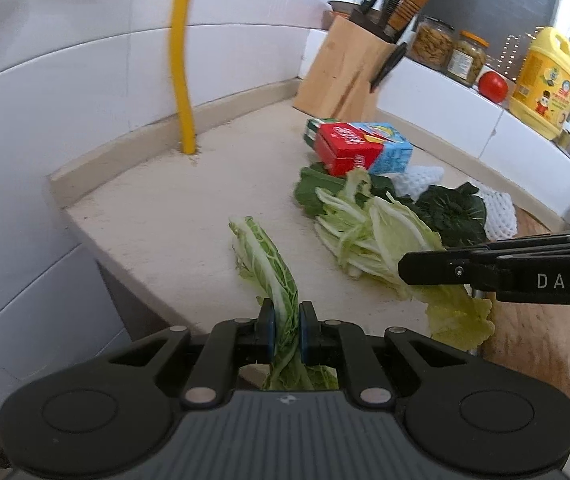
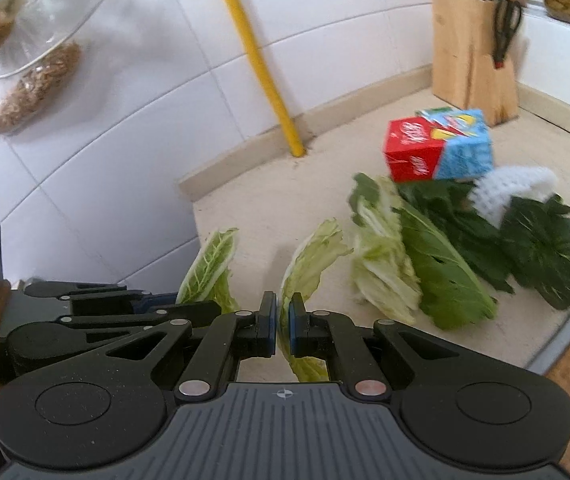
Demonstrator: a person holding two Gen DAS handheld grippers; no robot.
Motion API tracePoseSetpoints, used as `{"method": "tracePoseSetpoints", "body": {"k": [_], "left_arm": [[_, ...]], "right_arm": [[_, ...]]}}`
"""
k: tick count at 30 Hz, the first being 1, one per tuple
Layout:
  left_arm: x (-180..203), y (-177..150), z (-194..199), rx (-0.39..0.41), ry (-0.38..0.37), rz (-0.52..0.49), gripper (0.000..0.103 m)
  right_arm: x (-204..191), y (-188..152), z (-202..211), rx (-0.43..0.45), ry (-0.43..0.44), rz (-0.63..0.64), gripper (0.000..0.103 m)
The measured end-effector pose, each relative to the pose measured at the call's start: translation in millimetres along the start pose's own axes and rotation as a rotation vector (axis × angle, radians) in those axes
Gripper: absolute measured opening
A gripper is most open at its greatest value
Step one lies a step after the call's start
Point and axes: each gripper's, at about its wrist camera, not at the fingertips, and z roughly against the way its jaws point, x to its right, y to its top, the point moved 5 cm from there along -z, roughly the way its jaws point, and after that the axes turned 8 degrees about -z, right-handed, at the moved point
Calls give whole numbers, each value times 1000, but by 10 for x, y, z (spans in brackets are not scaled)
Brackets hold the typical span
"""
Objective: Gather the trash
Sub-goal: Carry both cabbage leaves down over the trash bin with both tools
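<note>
My left gripper (image 1: 286,325) is shut on a long pale cabbage leaf (image 1: 269,256) that stands up from between its blue pads. My right gripper (image 2: 282,325) is shut on a second yellow-green cabbage leaf (image 2: 313,260). In the left wrist view the right gripper (image 1: 405,268) comes in from the right with its leaf (image 1: 461,316) hanging below. The right wrist view shows the left gripper (image 2: 141,304) at the left with its leaf (image 2: 211,268). More cabbage scraps (image 1: 361,232), dark green leaves (image 1: 453,208), white foam netting (image 1: 421,178) and a red and blue carton (image 1: 361,148) lie on the beige counter (image 1: 157,208).
A yellow pipe (image 1: 181,56) runs down the tiled wall to the counter's back. A wooden knife block (image 1: 345,68) stands in the corner. Jars (image 1: 433,42), a tomato (image 1: 493,86) and a yellow bottle (image 1: 547,84) sit on the sill. A wooden board (image 1: 537,332) lies at the right.
</note>
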Motion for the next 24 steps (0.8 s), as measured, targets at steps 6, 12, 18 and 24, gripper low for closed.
{"method": "tracePoseSetpoints", "body": {"k": [6, 12, 18, 24], "left_arm": [[-193, -91, 126, 6, 39, 35, 8], [-420, -188, 278, 18, 92, 80, 8], [-683, -315, 442, 24, 146, 130, 8], [-933, -464, 583, 22, 199, 179, 8]], "right_arm": [[-251, 15, -136, -16, 35, 44, 9], [-528, -9, -335, -38, 94, 98, 9], [-823, -30, -493, -62, 147, 150, 9], [-1140, -50, -664, -92, 196, 194, 9]]}}
